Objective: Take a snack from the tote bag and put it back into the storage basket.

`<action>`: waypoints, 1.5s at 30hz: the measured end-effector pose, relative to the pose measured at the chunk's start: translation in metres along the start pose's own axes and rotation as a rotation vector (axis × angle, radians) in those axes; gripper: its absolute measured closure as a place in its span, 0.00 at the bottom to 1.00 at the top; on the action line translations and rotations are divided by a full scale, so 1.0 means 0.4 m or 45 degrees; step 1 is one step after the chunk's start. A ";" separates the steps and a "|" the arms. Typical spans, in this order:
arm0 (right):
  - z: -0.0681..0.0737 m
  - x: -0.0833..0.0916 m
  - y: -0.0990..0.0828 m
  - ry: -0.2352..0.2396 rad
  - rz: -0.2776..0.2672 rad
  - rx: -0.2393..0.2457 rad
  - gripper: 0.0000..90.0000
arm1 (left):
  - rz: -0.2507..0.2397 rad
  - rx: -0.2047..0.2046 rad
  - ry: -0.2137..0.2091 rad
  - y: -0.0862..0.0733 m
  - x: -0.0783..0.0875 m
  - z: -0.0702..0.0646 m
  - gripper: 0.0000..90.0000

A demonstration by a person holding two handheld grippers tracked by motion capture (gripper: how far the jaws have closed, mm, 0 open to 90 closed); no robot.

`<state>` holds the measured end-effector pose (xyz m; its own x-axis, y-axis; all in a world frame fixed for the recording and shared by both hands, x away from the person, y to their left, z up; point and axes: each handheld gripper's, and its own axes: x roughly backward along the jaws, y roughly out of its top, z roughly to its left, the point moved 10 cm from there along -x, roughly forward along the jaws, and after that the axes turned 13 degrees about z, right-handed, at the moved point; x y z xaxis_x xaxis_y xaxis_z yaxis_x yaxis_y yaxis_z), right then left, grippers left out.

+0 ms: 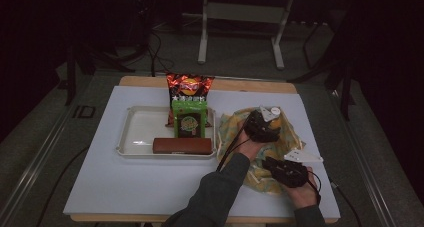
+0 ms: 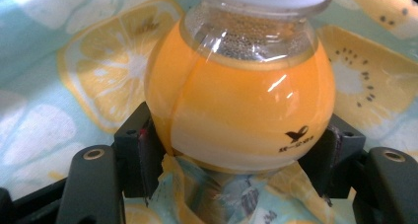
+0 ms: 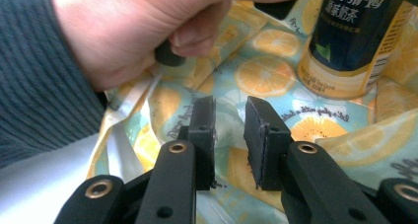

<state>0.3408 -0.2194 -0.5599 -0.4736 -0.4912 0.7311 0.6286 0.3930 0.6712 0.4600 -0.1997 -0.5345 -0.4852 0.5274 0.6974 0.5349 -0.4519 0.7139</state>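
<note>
Left gripper (image 2: 236, 150), frame centre: jaws wide, pads against round orange juice bottle (image 2: 241, 100). Right gripper (image 3: 229, 135): jaws parted, empty, over fruit-print bag (image 3: 266, 76).

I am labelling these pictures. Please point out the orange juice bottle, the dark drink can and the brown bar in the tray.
orange juice bottle (image 2: 241, 110): left gripper view, on its round belly.
dark drink can (image 3: 355, 41): right gripper view, on its printed side.
brown bar (image 1: 182, 145): high view, on its top face.
</note>
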 end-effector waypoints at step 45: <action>-0.017 -0.017 -0.027 -0.015 0.052 -0.014 0.82 | -0.006 -0.011 0.053 -0.156 0.062 0.003 0.41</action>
<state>0.3414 -0.2257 -0.5730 -0.4546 -0.4659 0.7591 0.6543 0.4035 0.6395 0.4154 -0.1576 -0.5620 -0.5164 0.4991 0.6959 0.5266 -0.4557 0.7176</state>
